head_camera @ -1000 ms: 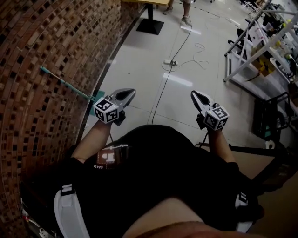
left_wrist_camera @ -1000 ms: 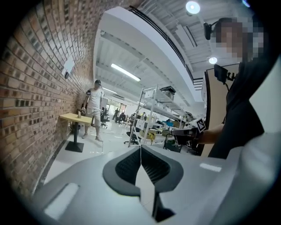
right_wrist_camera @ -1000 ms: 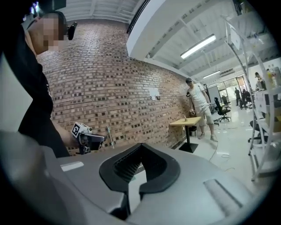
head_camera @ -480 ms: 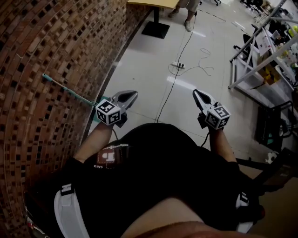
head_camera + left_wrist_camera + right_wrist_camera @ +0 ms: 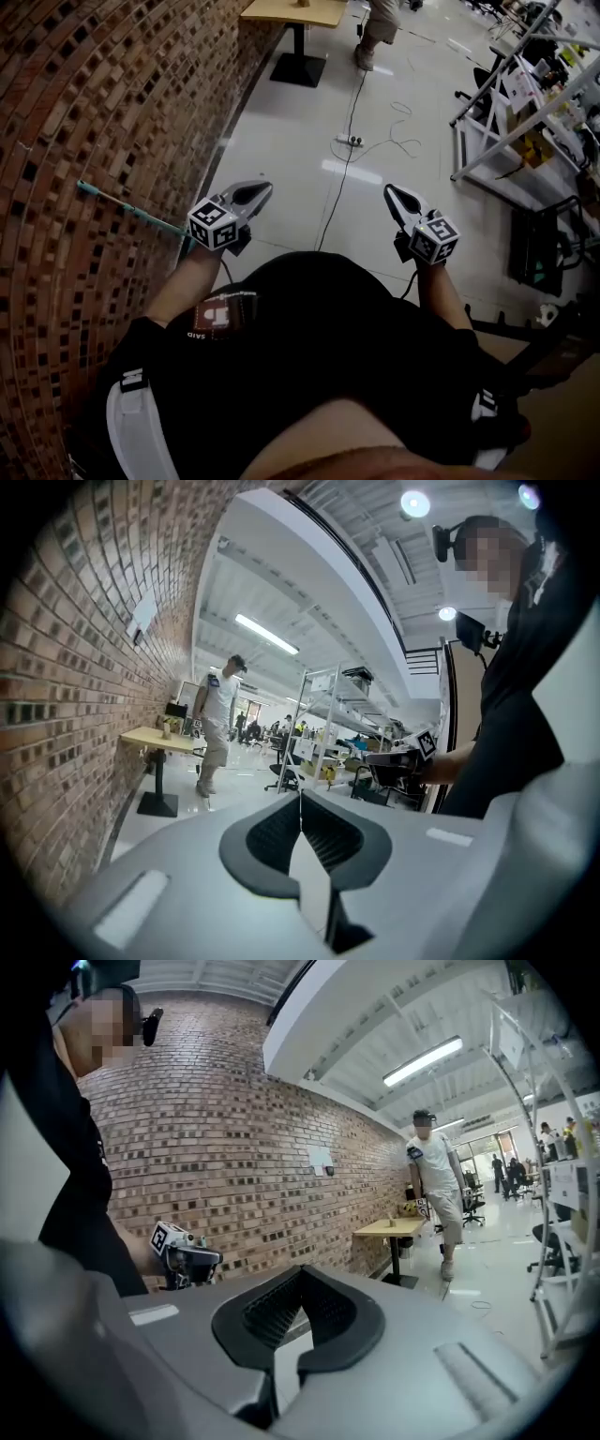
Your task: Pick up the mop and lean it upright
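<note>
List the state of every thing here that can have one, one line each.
Grey left gripper: shut, empty.
Grey right gripper: shut, empty.
Teal-handled mop: leaning against the brick wall, unheld.
White power strip: lying on the pale floor.

Left gripper (image 5: pixel 300 799) jaws closed tip to tip, nothing between them; beyond, brick wall (image 5: pixel 75 667) at left, wooden table (image 5: pixel 161 740) against it, a person (image 5: pixel 220 719) standing beside, white shelving racks (image 5: pixel 330 726) behind, right gripper (image 5: pixel 396 761) held at right.
</note>
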### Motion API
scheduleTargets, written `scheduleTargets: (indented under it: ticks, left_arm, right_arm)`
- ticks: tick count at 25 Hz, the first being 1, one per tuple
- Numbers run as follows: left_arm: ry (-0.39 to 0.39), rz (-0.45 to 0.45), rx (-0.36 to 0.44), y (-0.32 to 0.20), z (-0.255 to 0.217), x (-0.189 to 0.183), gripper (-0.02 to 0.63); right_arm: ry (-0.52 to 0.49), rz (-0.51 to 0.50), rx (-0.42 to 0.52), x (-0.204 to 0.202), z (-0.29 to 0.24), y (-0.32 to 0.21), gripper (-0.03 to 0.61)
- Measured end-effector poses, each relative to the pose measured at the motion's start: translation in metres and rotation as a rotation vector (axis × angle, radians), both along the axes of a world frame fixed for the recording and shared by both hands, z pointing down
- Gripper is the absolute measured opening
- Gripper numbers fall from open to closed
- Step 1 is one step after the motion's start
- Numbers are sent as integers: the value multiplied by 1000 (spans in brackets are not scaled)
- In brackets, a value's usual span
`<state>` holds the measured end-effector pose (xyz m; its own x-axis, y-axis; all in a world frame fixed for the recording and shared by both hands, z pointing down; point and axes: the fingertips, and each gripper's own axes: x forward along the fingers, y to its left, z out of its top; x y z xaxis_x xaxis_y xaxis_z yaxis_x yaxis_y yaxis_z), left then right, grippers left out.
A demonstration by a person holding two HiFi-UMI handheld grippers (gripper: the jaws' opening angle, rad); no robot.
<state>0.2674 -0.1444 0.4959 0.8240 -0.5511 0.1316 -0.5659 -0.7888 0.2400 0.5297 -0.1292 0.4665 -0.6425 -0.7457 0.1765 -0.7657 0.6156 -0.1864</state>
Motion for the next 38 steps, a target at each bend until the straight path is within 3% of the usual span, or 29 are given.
scheduleTargets:
  ticks: [6, 14, 19, 24, 32, 38]
  left_arm:
    - [-8, -155, -29, 8, 11, -11, 2]
    - [44, -563, -32, 58, 10, -38, 2]
    - [60, -798, -47, 123, 18, -73, 2]
    - [68, -1074, -27, 209, 22, -150, 2]
    - [39, -1257, -23, 289, 13, -262, 2]
    - [58, -1383, -32, 307, 9, -298, 2]
  right_arm:
    - [3, -145, -15, -4, 1, -38, 14]
    - [60, -578, 18, -77, -14, -75, 14]
    - [65, -840, 9, -160, -2, -66, 14]
    - [49, -1115, 25, -288, 4, -17, 14]
    - [26, -1324, 22, -446, -2, 48, 14]
    - [32, -1425, 1, -499, 1, 52, 14]
